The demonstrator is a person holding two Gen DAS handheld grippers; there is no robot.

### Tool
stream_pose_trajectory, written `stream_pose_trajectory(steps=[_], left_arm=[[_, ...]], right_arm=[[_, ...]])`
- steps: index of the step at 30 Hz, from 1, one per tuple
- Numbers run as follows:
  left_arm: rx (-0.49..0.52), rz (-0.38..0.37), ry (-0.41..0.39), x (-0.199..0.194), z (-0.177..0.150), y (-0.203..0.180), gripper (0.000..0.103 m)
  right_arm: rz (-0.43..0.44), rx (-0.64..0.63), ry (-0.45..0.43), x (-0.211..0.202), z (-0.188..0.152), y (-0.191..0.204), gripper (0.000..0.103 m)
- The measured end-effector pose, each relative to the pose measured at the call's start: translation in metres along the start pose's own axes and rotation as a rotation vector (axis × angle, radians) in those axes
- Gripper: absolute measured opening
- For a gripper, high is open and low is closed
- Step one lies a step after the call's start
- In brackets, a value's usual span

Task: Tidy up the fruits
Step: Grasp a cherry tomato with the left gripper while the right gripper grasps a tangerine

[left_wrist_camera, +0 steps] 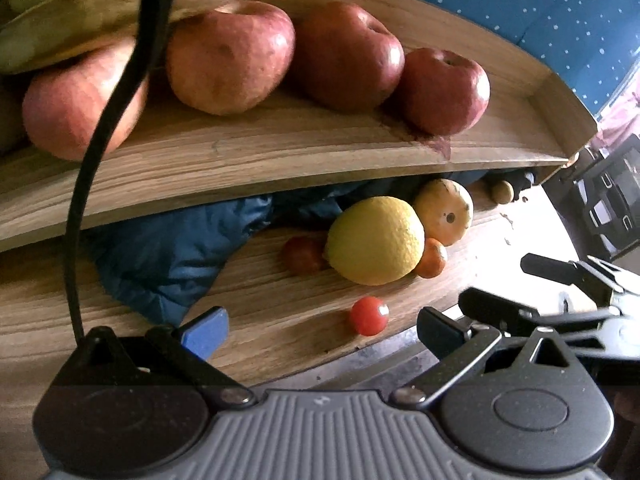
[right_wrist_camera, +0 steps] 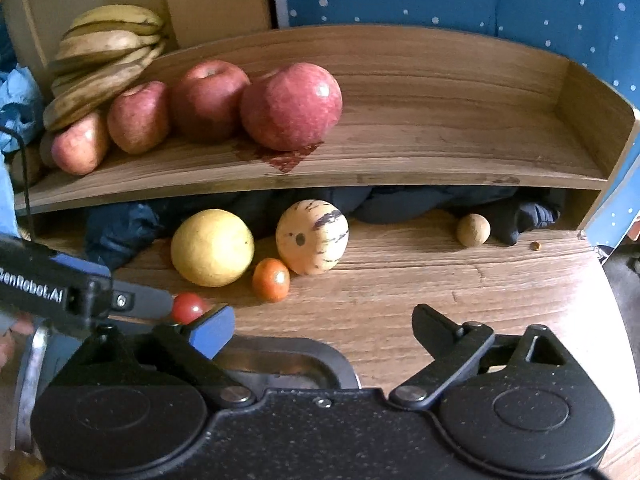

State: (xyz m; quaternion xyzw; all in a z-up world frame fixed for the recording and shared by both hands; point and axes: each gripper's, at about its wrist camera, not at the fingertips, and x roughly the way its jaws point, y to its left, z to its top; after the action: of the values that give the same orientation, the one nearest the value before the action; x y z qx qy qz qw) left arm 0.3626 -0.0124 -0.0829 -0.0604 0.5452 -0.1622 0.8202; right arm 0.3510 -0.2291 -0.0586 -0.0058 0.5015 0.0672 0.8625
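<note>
On the wooden shelf's upper board, several red apples lie in a row with bananas at the left end. Below on the tabletop lie a yellow lemon, a pale striped melon, a small orange fruit and a red cherry tomato. My left gripper is open, the tomato just ahead of its gap and untouched. My right gripper is open and empty above the table's front. The left gripper's tip shows next to the tomato in the right wrist view.
A dark blue cloth is stuffed under the shelf. A small brown ball lies at the right. A dark red fruit sits behind the lemon. A metal basin rim lies below the table edge. A black cable hangs at left.
</note>
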Motion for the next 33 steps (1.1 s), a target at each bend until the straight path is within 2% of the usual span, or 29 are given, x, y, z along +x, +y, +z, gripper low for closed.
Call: stream_pose_trajectory(steps=[12, 16, 23, 29, 33], left_arm=[[0.069, -0.012, -0.005, 0.006, -0.004, -0.007, 0.09], [0.079, -0.01, -0.017, 0.007, -0.006, -0.009, 0.078], [0.078, -0.04, -0.018, 0.007, -0.006, -0.009, 0.066], [0.09, -0.061, -0.019, 0.009, -0.007, -0.015, 0.06], [0.095, -0.064, -0.023, 0.012, -0.006, -0.018, 0.05]], right_arm=[[0.075, 0.06, 0.042, 0.018, 0.014, -0.004, 0.081], [0.097, 0.071, 0.059, 0.023, 0.016, -0.001, 0.069], [0.125, 0.07, 0.076, 0.031, 0.019, 0.008, 0.048], [0.129, 0.083, 0.076, 0.038, 0.019, 0.012, 0.038], [0.13, 0.106, 0.068, 0.041, 0.017, 0.012, 0.031]])
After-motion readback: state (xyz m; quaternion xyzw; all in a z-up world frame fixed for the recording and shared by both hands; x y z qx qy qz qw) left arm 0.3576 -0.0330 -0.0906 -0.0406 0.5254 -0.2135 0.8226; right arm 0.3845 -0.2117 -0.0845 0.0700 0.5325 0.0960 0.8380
